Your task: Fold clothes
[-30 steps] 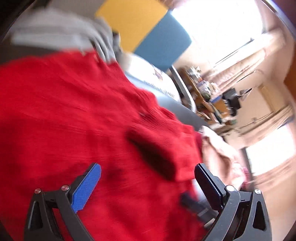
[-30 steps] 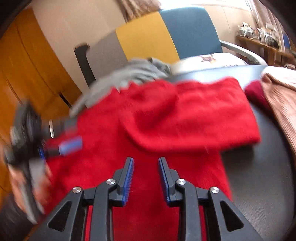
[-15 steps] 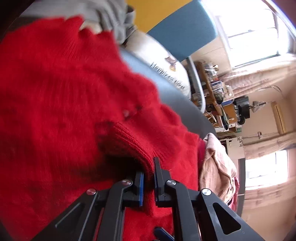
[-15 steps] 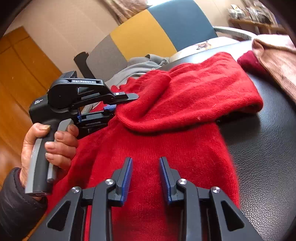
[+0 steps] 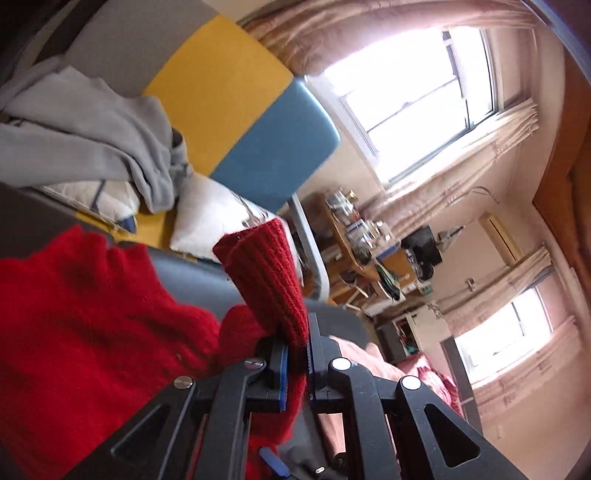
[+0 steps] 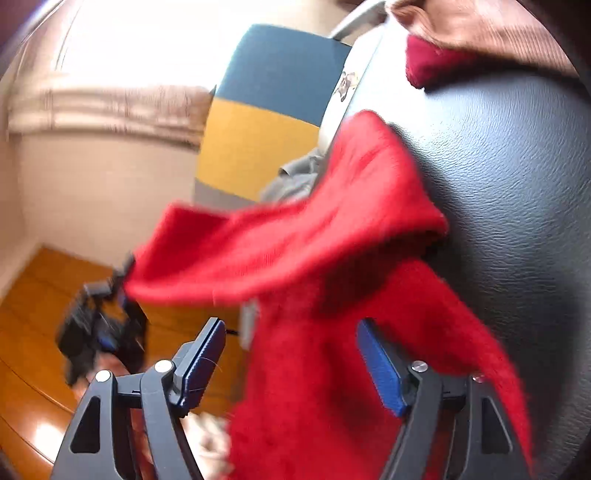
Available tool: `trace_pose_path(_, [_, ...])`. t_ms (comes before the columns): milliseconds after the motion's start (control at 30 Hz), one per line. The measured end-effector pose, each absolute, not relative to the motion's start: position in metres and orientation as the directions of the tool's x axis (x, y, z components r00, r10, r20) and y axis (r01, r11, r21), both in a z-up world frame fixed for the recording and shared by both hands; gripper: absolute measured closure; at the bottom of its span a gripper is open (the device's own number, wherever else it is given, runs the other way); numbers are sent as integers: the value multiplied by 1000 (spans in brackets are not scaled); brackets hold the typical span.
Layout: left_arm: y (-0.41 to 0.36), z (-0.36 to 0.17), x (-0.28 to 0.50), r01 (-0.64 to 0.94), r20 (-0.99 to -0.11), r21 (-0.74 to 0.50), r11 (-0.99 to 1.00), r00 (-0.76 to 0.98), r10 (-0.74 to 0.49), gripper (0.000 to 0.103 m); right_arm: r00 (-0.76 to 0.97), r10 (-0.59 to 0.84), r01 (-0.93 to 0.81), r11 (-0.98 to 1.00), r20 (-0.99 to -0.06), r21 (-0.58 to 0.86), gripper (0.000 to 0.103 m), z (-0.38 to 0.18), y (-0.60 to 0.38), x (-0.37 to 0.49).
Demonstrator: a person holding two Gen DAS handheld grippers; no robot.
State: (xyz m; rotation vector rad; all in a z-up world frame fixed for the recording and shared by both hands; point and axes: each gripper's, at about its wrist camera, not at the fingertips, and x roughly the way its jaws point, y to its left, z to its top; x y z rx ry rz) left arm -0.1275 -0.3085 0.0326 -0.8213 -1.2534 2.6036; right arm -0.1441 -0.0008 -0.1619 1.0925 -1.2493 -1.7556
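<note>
A red knit sweater lies on a dark leather surface. My left gripper is shut on the ribbed cuff of its sleeve and holds it lifted off the surface. In the right wrist view the sweater fills the middle, with the raised sleeve stretching left toward the blurred left gripper. My right gripper is open, its jaws on either side of the sweater's body without pinching it.
A grey garment lies on the yellow and blue chair behind the surface. A tan corduroy garment and a dark red cloth lie at the far end. Wooden floor is on the left.
My left gripper closed on the sleeve cuff and lifted it away from the sweater's body. My right gripper opened wide and moved in over the sweater.
</note>
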Motion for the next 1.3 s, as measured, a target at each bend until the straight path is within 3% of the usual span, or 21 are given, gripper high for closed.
trace_pose_path(100, [-324,26,-114,134,-416,-759,-637,-852,318,96,-431,-880,18,-231,-201,973,21,-164,1,-150])
trace_pose_path(267, [-350,5,-87,184,-432,-754,-630,-862,265,96,-441,-864,3,-270,-241,963,21,-158,-6,-156])
trace_pose_path(500, [-393,-51,-36,300,-484,-762,-575,-853,197,96,-482,-790,46,-456,-380,889,20,-149,-30,-179])
trace_pose_path(767, [-412,-126,4,442,-598,-718,-538,-787,150,96,-493,-684,246,-703,-539,668,20,-142,-58,-157])
trace_pose_path(933, [-410,-154,19,442,-588,-743,-503,-790,175,95,-493,-680,302,-719,-544,626,18,-147,-56,-154])
trace_pose_path(1033, [-413,-164,27,422,-541,-795,-435,-818,194,85,-492,-695,308,-702,-524,642,18,-149,-53,-154])
trace_pose_path(1200, [-426,-163,36,388,-456,-865,-319,-872,178,50,-497,-698,311,-698,-516,645,18,-149,-56,-154])
trace_pose_path(1300, [-434,-160,35,405,-453,-871,-278,-881,135,45,-498,-698,312,-698,-514,644,18,-150,-56,-154])
